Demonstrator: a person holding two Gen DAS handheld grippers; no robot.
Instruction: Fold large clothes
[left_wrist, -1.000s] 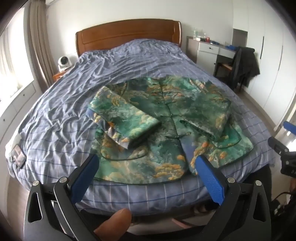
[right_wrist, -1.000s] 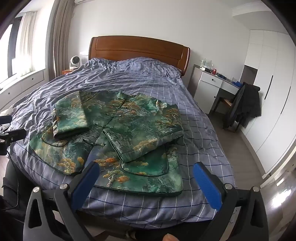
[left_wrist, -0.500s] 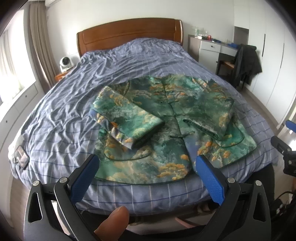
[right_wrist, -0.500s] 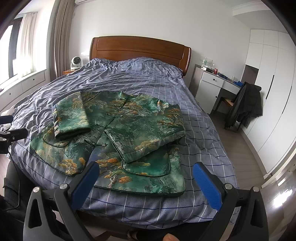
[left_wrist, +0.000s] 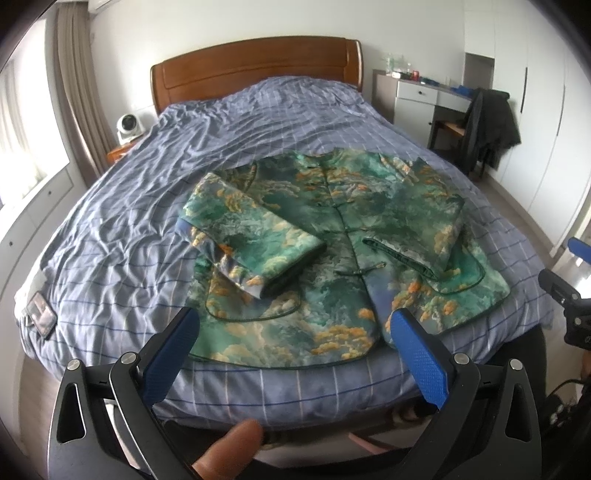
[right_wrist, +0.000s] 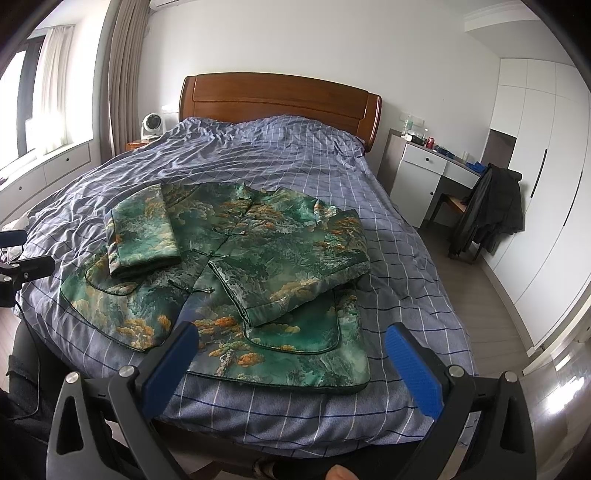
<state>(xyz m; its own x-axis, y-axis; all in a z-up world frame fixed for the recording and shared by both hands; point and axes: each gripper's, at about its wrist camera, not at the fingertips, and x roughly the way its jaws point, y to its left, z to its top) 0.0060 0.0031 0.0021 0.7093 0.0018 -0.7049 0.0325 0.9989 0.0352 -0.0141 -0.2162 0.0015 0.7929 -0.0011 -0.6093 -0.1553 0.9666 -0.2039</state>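
Both grippers are held spread wide and empty at the foot of the bed — the left gripper with its blue pads apart above the near hem of the jacket, the right gripper likewise parted over the jacket's near right corner. Nothing is gripped by either one, and no pad is seen touching cloth. A thumb tip is seen at the bottom edge of the left view. The green and orange jacket is laid flat, front up, on the lower half of the bed, its hem near the foot edge and its collar toward the headboard. Both sleeves have been folded inward across the front, one on each side of the button line. The bed is covered by a creased blue checked sheet. A phone is seen lying at the sheet's left edge. Farther out, a small white fan is placed on a stand beside the headboard, and a white desk stands at the right with a dark coat hung over its chair.
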